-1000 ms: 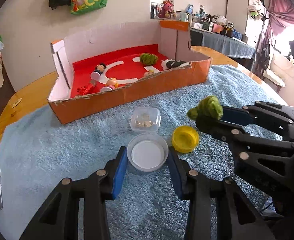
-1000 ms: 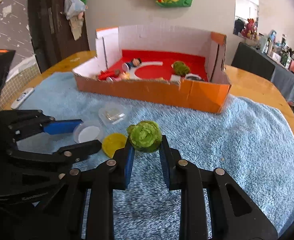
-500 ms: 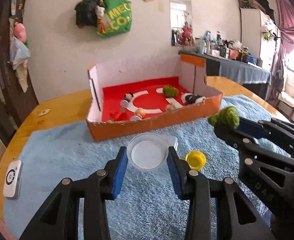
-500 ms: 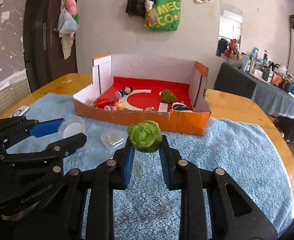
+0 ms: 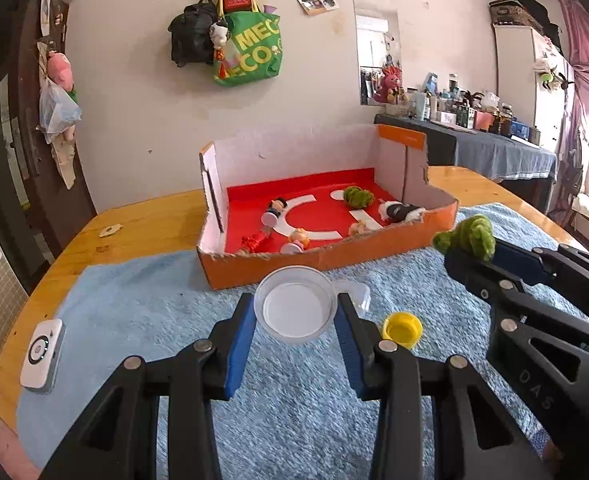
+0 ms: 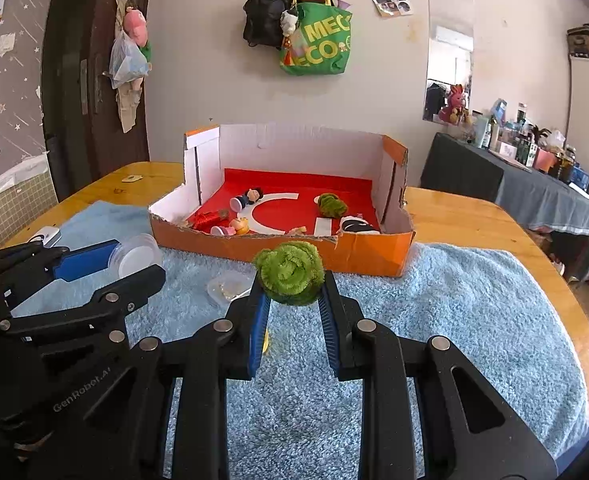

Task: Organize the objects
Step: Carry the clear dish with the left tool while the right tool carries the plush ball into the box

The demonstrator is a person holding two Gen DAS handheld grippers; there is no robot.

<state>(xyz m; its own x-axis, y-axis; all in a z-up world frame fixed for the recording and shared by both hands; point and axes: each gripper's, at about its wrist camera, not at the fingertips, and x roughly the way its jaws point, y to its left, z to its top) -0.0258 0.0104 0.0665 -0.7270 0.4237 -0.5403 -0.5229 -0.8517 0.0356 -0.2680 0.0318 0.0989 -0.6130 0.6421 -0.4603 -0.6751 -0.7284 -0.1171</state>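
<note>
The left gripper [image 5: 296, 320] pinches a clear plastic lid [image 5: 295, 308]; the right gripper [image 6: 292, 300] pinches a green yarn ball [image 6: 290, 273]. Ahead stands the orange box [image 6: 294, 250]. Either could snag its front wall and slip free.

A lived-in home: beyond the jaws, bags [image 5: 230, 40] hang on the wall above a wooden dining table [image 5: 150, 224]; right, a cluttered sideboard [image 5: 494, 148].

You have two green pompoms [image 6: 289, 278] [image 6: 331, 205], one round lid [image 5: 295, 309], one yellow cap [image 5: 401, 329], one cardboard box [image 5: 374, 249] and two hand-held grippers [image 5: 294, 340] [image 6: 293, 312].
</note>
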